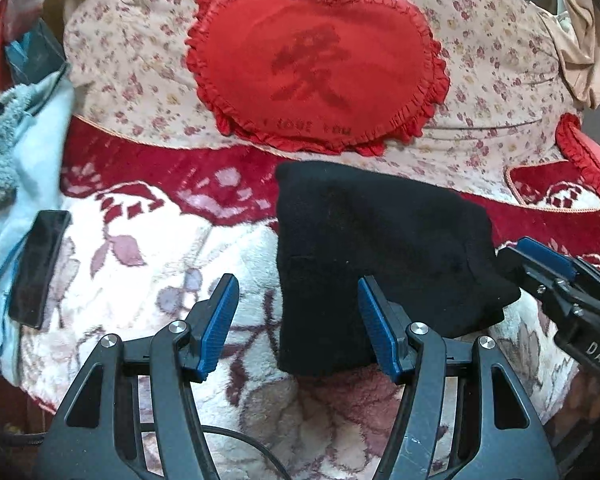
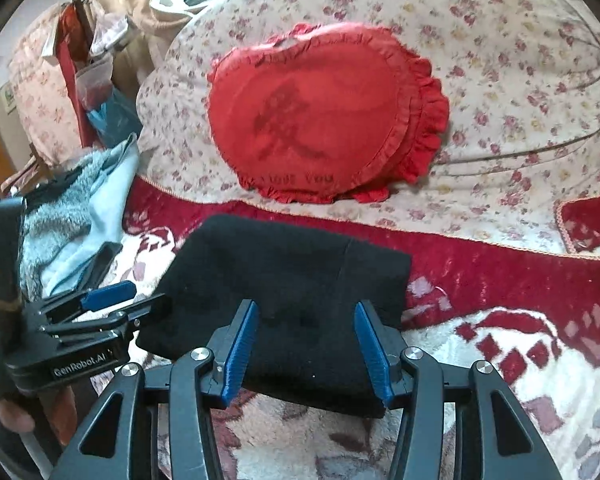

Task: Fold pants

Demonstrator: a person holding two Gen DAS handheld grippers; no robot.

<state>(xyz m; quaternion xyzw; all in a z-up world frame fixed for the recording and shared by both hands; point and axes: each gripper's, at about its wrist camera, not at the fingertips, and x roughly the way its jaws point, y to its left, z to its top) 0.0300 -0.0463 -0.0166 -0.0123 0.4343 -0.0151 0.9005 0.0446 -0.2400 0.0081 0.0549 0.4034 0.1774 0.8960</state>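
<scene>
Blue-padded fingers (image 1: 374,320) of the left gripper (image 1: 298,322) stood spread apart in the left wrist view, one pad over the near left part of the black pants (image 1: 380,248) and the other over the fleece blanket (image 1: 140,240), pinching nothing. From the right wrist camera the right gripper (image 2: 306,350) was likewise spread wide, both pads above the pants' near edge, gripping nothing. The pants (image 2: 284,300) lay folded into a compact block on the red-and-white blanket (image 2: 500,360), just in front of the red heart cushion (image 2: 320,120). Its long axis ran roughly from the near edge toward the cushion, slightly slanted; waist and leg ends could not be told apart in the dark cloth. A dark phone-like slab (image 1: 40,264) lay at left, beside pale blue cloth (image 1: 24,152). Each gripper's base was cut off by the frame
</scene>
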